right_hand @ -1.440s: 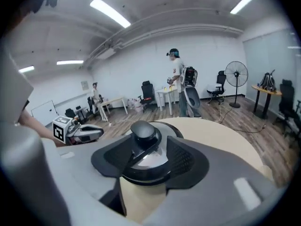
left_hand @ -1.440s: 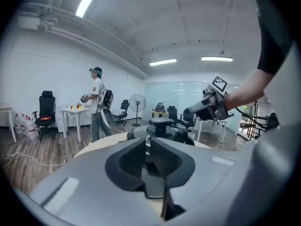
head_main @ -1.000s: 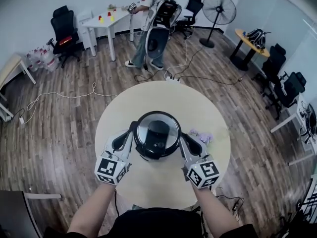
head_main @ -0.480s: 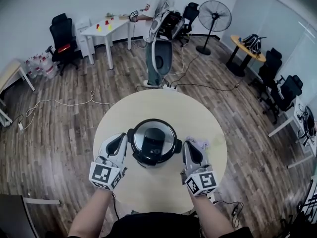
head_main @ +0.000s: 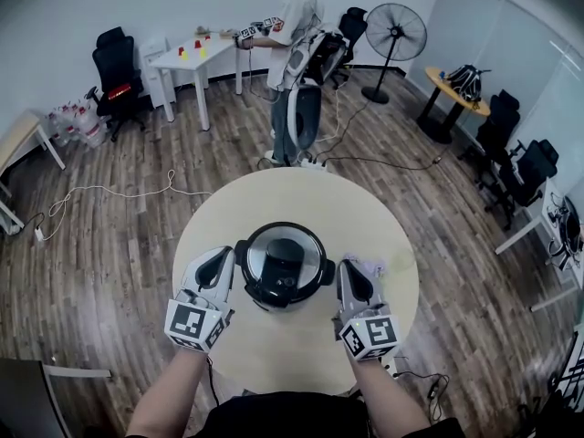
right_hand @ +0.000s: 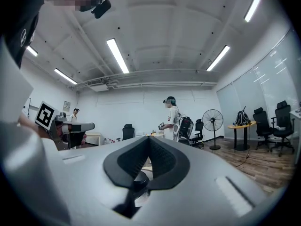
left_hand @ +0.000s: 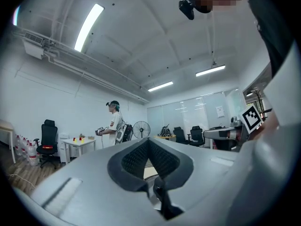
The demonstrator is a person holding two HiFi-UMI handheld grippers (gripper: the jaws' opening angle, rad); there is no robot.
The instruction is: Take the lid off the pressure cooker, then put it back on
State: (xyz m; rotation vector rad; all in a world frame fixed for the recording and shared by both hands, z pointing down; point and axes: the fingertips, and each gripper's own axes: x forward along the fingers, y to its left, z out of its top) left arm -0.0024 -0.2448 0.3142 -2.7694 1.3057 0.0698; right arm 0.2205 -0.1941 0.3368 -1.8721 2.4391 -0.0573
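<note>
The pressure cooker (head_main: 283, 265), steel with a black lid top, stands on the round beige table (head_main: 292, 354), and its lid is on. Black handles stick out at its left (head_main: 241, 245) and right (head_main: 328, 269). My left gripper (head_main: 232, 255) is shut on the left handle, and my right gripper (head_main: 338, 272) is shut on the right one. In the left gripper view the jaws (left_hand: 149, 144) meet, with a black piece (left_hand: 162, 204) pinched low between them. The right gripper view shows its jaws (right_hand: 149, 144) closed over a black part (right_hand: 136, 181) in the same way.
A small pale purple item (head_main: 370, 265) lies on the table just right of the cooker. Beyond the table a person (head_main: 297, 53) stands by a white table (head_main: 187, 53). Cables (head_main: 119, 190) run over the wood floor. A fan (head_main: 395, 35) and office chairs stand further back.
A second ago both grippers held the cooker's sides as now, and they have kept that hold. The head view has shifted. The person at the back has moved towards the white table.
</note>
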